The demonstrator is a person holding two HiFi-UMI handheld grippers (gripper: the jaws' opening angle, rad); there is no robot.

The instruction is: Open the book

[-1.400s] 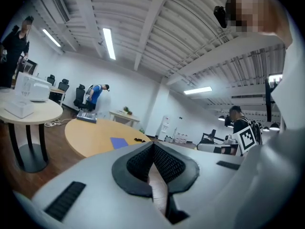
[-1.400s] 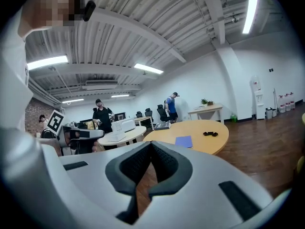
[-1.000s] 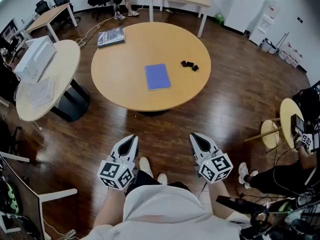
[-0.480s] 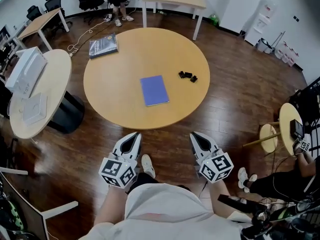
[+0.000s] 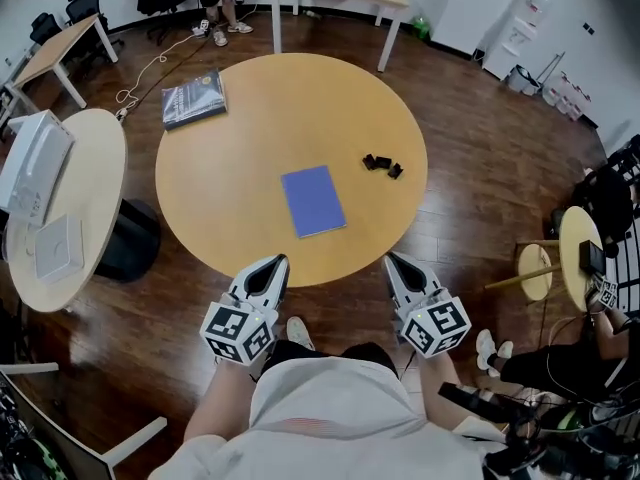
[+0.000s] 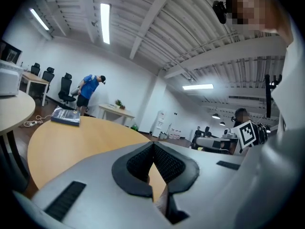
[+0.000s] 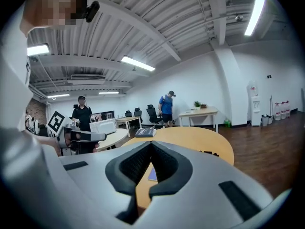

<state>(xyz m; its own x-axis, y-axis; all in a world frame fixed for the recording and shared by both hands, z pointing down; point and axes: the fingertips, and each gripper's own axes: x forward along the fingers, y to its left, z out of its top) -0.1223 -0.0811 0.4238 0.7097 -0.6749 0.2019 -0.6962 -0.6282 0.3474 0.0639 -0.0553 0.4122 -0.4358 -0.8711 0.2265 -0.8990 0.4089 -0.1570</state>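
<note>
A closed blue book [image 5: 313,200] lies flat near the middle of the round wooden table [image 5: 230,198]. My left gripper [image 5: 273,265] sits at the table's near edge, below and left of the book, jaws shut on nothing. My right gripper [image 5: 397,262] hovers at the near edge to the book's lower right, also shut and empty. In the left gripper view the left gripper [image 6: 153,145] shows its pads pressed together over the tabletop. In the right gripper view the right gripper [image 7: 151,144] is closed too, with a sliver of the blue book [image 7: 152,174] showing below its tips.
A dark book [image 5: 194,97] lies at the table's far left edge and small black objects [image 5: 382,164] right of the blue one. A white side table [image 5: 90,198] with a box [image 5: 25,163] stands left. A small round stool [image 5: 578,258] and a seated person are right.
I have stepped up to the table: it and the blue book are nearer, and both grippers now reach its near edge. Both stay shut.
</note>
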